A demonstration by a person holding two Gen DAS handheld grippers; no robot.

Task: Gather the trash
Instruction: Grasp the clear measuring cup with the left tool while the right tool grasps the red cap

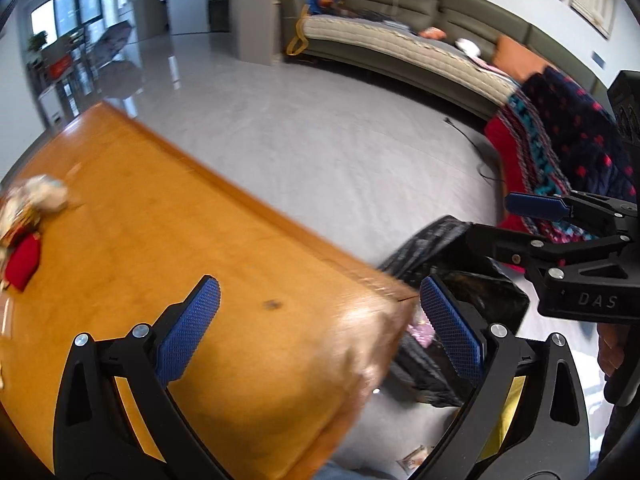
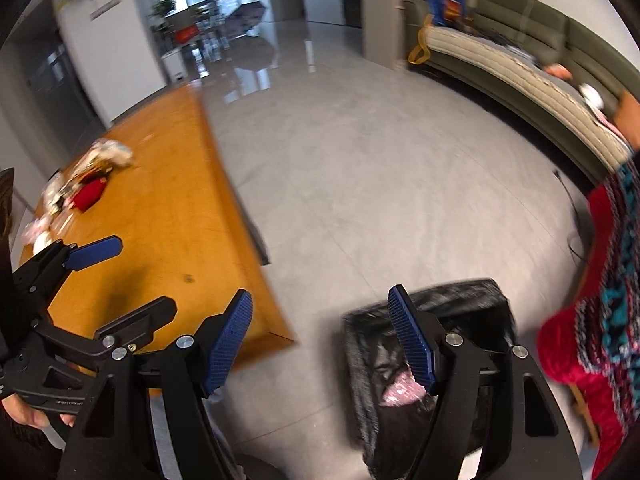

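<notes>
A pile of trash (image 2: 86, 178) with a red packet (image 2: 89, 196) lies at the far left of the wooden table (image 2: 168, 208); the left wrist view shows the pile (image 1: 32, 200), the red packet (image 1: 23, 260) and the table (image 1: 160, 220) too. A black-lined trash bin (image 2: 436, 372) stands on the floor by the table's corner, with a pink wrapper (image 2: 402, 392) inside. My right gripper (image 2: 320, 340) is open and empty above the bin's left rim. My left gripper (image 1: 320, 328) is open and empty over the table's near corner, beside the bin (image 1: 460, 300).
A grey tiled floor (image 2: 380, 180) spreads beyond the table. A long sofa (image 1: 420, 40) runs along the right wall. A patterned red and navy blanket (image 1: 568, 140) hangs just right of the bin. A small wrapper (image 1: 414, 458) lies on the floor.
</notes>
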